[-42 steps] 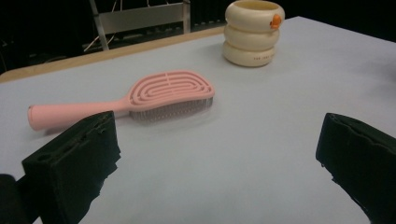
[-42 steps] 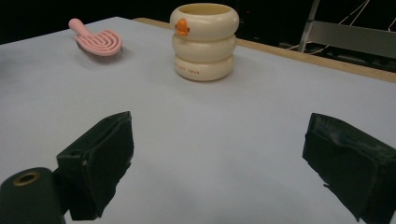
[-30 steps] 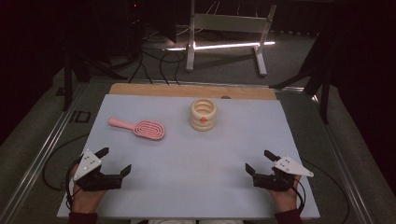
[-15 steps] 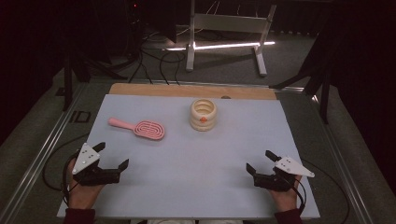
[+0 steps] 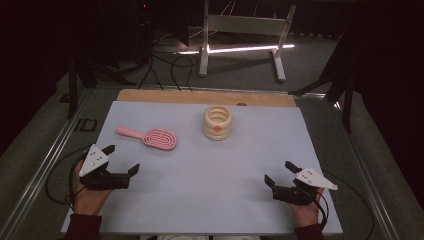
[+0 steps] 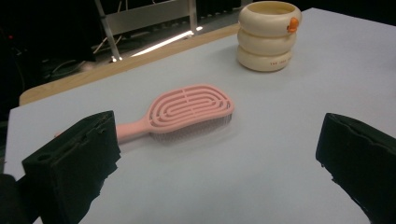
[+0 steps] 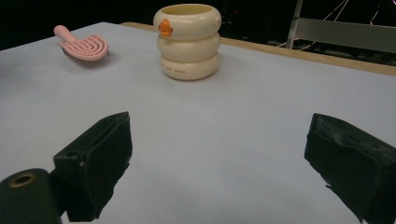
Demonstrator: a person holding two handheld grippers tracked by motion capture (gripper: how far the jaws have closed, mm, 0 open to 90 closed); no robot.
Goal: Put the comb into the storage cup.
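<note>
Dark room, grey floor point(image 5: 310, 70), metal stand point(image 5: 240, 25) behind table point(image 5: 210, 170); light strip point(image 5: 235, 49), trailing cables point(image 5: 165, 65)

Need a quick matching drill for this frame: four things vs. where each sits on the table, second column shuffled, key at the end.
Things:
1. pink hairbrush
2. cream ringed cup
3. left gripper
4. right gripper

Places and states:
A. near right corner of the table, jaws open, empty
B. far centre, upright, orange mark on its rim
C. near left corner of the table, jaws open, empty
D. left of centre, lying flat, handle pointing left

Pairs: 1-D, 2-B, 3-C, 4-A
</note>
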